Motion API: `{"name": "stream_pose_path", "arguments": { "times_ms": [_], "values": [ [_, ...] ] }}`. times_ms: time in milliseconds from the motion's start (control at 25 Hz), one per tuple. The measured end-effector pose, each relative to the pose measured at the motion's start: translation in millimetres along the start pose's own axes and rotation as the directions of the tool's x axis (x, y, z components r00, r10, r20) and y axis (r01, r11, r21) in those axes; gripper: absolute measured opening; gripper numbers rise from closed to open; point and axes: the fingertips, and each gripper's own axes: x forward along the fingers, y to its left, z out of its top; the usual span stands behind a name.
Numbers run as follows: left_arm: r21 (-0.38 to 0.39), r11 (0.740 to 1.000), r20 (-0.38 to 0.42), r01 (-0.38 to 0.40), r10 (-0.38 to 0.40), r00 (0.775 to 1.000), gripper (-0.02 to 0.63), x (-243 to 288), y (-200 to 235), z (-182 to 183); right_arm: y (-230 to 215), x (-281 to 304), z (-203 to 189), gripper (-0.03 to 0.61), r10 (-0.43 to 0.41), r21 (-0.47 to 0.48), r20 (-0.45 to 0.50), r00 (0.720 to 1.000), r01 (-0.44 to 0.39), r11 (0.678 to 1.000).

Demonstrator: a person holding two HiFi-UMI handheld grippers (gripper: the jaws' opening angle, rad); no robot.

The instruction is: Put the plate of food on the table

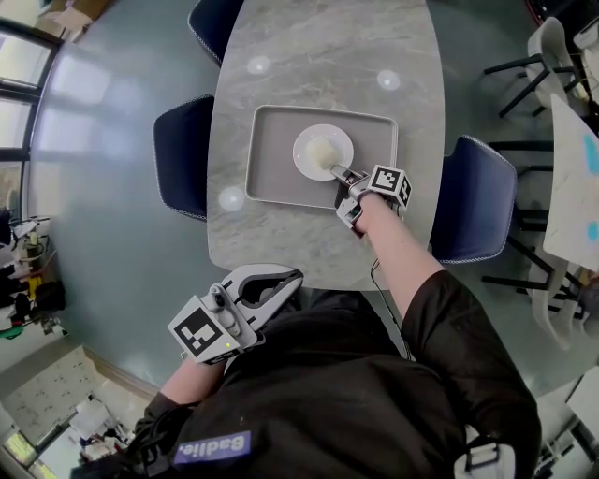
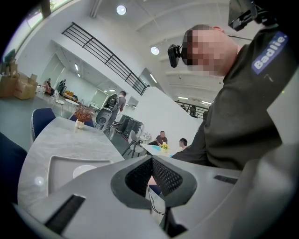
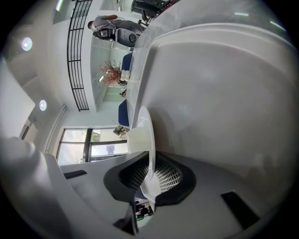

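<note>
A white plate with a pale mound of food sits in a grey tray on the marble table. My right gripper is shut on the plate's near right rim. In the right gripper view the thin rim of the plate runs between the gripper's pads, with the tray behind it. My left gripper hangs below the table's near edge, close to the person's body. It is shut and holds nothing. In the left gripper view, the plate and tray show past the gripper.
Dark blue chairs stand at the table's left, right and far end. White chairs and another table are at the far right. A vase of flowers stands on the table's far end. People sit at distant tables.
</note>
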Motion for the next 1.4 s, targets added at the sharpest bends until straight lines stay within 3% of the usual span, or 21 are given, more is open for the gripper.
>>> {"name": "stream_pose_path", "arguments": {
  "times_ms": [200, 400, 520, 680, 1080, 1400],
  "values": [
    [-0.014, 1.000, 0.033, -0.018, 0.018, 0.999, 0.005, -4.6, 5.6, 0.5, -3.0, 0.9, 3.5, 0.026, -0.030, -0.020, -0.025, 0.999, 0.029, 0.999],
    [-0.031, 0.999, 0.032, -0.042, 0.043, 0.999, 0.005, -11.3, 8.2, -5.5, 0.8, 2.2, 3.6, 0.116, -0.070, -0.071, -0.093, 0.993, 0.064, 0.995],
    [-0.032, 0.998, 0.005, -0.054, 0.054, 0.999, 0.005, -15.7, 6.8, -12.2, 2.6, 2.2, 4.7, 0.125, -0.105, -0.108, -0.139, 0.985, 0.091, 0.990],
    [-0.039, 0.997, 0.026, -0.067, 0.068, 0.997, 0.005, -19.6, 9.8, -8.5, 4.5, 2.0, 1.9, 0.165, -0.153, -0.152, -0.203, 0.967, 0.123, 0.981],
    [-0.040, 0.996, 0.079, -0.082, 0.085, 0.993, 0.005, -30.6, 9.8, -1.3, 1.6, -5.9, -8.3, 0.169, -0.249, -0.244, -0.282, 0.926, 0.182, 0.952],
    [-0.036, 0.997, 0.085, -0.074, 0.077, 0.993, 0.005, -39.3, 4.1, -2.6, -5.2, -23.9, -10.9, 0.169, -0.260, -0.236, -0.269, 0.927, 0.198, 0.951]
  ]
}}
